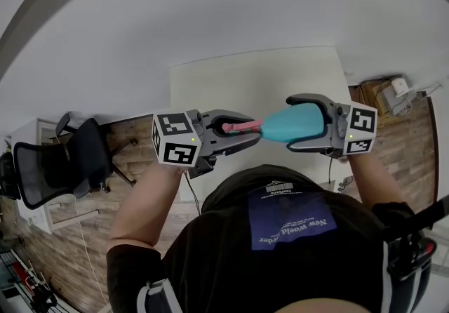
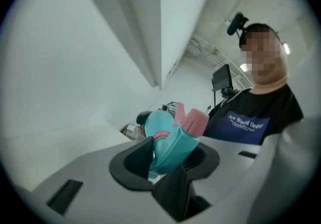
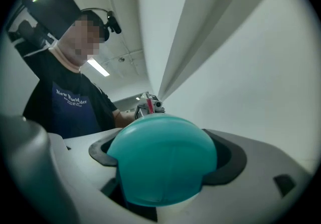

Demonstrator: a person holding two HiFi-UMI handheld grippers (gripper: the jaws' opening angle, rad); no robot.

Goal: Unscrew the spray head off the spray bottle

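Because the thread of the head runs along the bottle's long axis, the spray bottle (image 3: 163, 160) is carried level in the air in front of the person's chest, spanned between the two tools. The right gripper (image 1: 296, 123) is clamped on the teal body, which fills its jaws and serves as the fixed end. The left gripper (image 1: 247, 129) is closed on the pink-and-teal spray head (image 2: 173, 140). This opposed hold appears intended to let one wrist roll against the other.

Teal spray bottle (image 3: 163, 160) snug between the right gripper's (image 3: 168, 170) jaws; dark-shirted person (image 3: 65, 110) at left
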